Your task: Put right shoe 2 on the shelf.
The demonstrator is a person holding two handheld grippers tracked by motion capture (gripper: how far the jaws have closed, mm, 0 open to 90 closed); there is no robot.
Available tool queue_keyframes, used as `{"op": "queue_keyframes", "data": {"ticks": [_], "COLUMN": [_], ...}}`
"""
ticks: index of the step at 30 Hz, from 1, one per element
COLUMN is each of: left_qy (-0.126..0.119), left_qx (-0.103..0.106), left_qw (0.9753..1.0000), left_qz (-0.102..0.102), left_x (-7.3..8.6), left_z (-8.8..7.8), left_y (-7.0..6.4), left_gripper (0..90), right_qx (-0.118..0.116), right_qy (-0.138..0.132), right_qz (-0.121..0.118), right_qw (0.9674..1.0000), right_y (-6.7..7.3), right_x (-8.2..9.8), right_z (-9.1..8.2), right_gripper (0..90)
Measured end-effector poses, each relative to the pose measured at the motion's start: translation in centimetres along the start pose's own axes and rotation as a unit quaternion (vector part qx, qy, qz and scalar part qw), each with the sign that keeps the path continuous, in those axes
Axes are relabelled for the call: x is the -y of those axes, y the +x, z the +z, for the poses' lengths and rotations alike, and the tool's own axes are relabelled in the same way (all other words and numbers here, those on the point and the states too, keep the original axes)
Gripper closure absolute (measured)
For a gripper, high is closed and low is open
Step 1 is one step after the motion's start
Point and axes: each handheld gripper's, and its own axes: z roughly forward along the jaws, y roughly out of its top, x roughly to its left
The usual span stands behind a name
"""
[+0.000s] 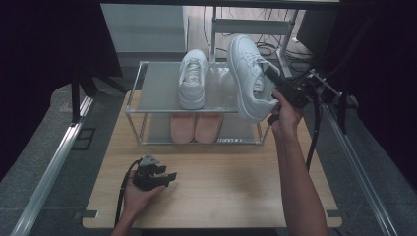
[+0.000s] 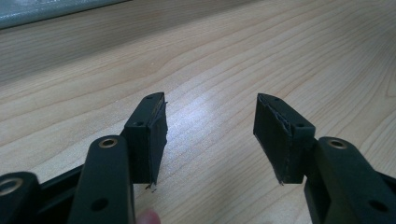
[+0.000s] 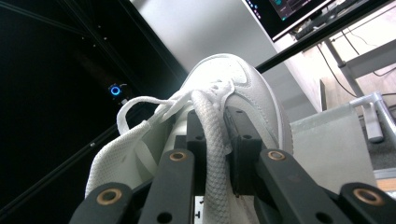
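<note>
- Pale wood-grain surface (image 1: 216, 187), smooth and rectangular, ringed by grey speckled floor and dark curtains.
- Near its far edge, one two-tier shoe rack (image 1: 135, 101) of thin silver metal tubes with flat grey shelves.
- On the top shelf, one white leather low-top sneaker (image 1: 193, 78), laced, sole down, toe toward the near side.
- On the lower shelf, two pink shoes (image 1: 195, 128) side by side, smooth rounded toes facing forward.
- Raised over the rack's right end, a second white leather sneaker (image 1: 250, 78), tilted steeply, its thick white sole turned to the left.
- Clamped on that sneaker's padded mesh collar edge, right tongs (image 3: 215, 140), black jaws narrow with the woven white rim pinched between them; loose flat laces (image 3: 140, 109) spilling left of the jaws.
- Low on the near left, resting in a hand just above the surface, left tongs (image 2: 210, 135), ridged black pads wide apart, nothing between them.
- Four shoes counted: two white, two pink.
</note>
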Motion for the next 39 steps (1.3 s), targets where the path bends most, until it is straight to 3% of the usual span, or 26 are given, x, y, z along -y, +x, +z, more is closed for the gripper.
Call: {"op": "queue_keyframes", "data": {"ticks": [22, 39], "left_qy": [0.001, -0.005], "left_qx": [0.005, 0.008], "left_qw": [1.0000, 0.9999], "left_qz": [-0.002, -0.006], "left_x": [0.0, 0.0], "left_z": [0.1, -0.2], "left_y": [0.1, 0.3], "left_gripper": [44.8, 44.8], "right_qx": [0.037, 0.089], "right_qy": [0.025, 0.055], "right_qz": [0.005, 0.003], "right_qw": [0.9990, 0.9944], "right_y": [0.2, 0.1], "right_x": [1.4, 2.7], "right_z": [5.1, 9.7], "right_gripper": [80.6, 80.0]}}
